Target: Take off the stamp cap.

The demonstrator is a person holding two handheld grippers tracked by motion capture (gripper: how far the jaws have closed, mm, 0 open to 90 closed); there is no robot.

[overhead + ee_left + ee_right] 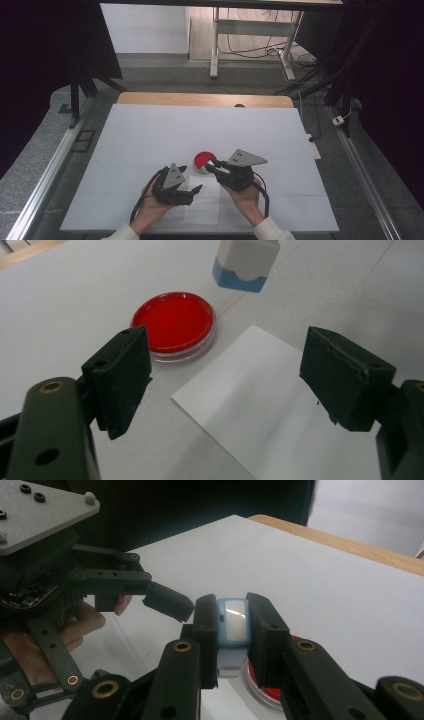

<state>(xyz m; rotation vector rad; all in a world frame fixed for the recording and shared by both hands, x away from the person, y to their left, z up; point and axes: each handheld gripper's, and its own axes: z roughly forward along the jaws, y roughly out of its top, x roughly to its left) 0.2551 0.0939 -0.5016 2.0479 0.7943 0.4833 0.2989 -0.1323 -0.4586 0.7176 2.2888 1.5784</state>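
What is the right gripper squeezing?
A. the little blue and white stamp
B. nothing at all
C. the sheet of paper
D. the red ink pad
A. In the right gripper view, the right gripper has its two black jaws pressed against both sides of the blue and white stamp, held just above the red ink pad, while the paper lies flat on the table.

floor (pixel 165 75): grey, around the table
desk frame (pixel 216 45): white legs, at 12 o'clock
cables (pixel 250 50): tangled beneath it
sides: dark, unlit
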